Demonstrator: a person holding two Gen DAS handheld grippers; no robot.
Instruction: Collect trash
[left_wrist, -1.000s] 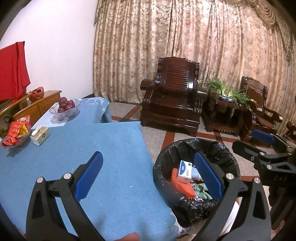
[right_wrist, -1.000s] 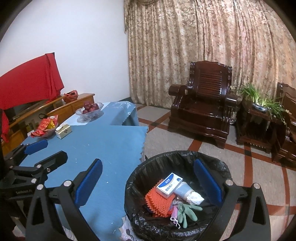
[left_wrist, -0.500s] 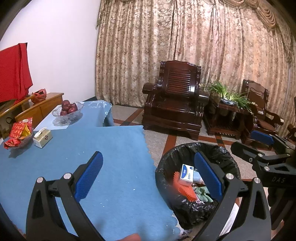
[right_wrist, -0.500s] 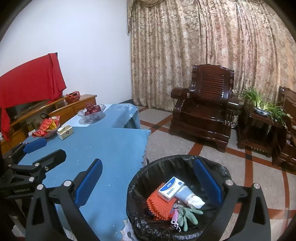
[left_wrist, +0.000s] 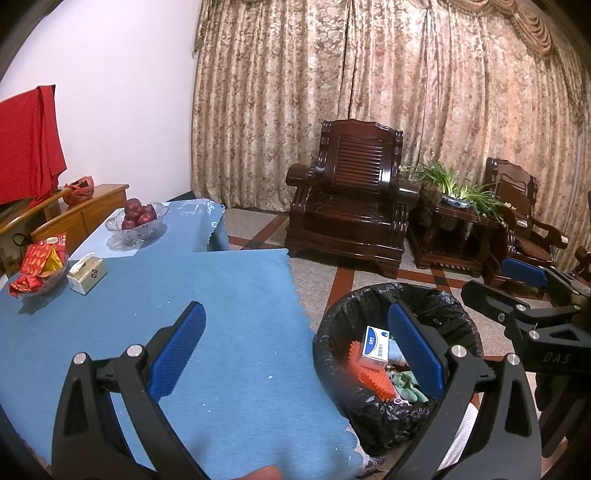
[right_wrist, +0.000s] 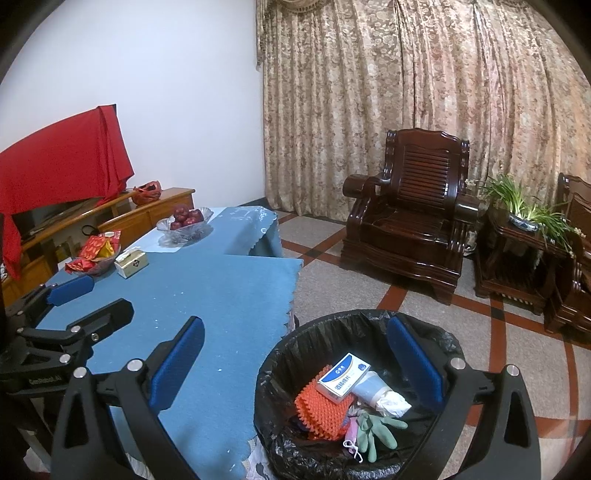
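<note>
A bin lined with a black bag (right_wrist: 291, 354) stands on the floor beside the table; it also shows in the left wrist view (left_wrist: 332, 332). Inside lie a white and blue box (right_wrist: 344, 376), an orange spiky mat (right_wrist: 319, 408), a green glove (right_wrist: 373, 430) and a crumpled white tube (right_wrist: 380, 393). My left gripper (left_wrist: 295, 354) is open and empty above the table's right edge. My right gripper (right_wrist: 295, 354) is open and empty above the bin's left rim. Each gripper shows in the other's view, the right one (left_wrist: 517, 291) and the left one (right_wrist: 77, 299).
The table has a blue cloth (left_wrist: 207, 295). On its far left are a tissue box (left_wrist: 86, 275), a dish of red packets (left_wrist: 38, 266) and a glass bowl of red fruit (left_wrist: 136, 219). A dark wooden armchair (left_wrist: 351, 210) and a plant stand (left_wrist: 454, 221) are behind the bin.
Both grippers have risen and pulled back a little, so the table and bin sit lower and smaller in view. Both stay open and empty.
</note>
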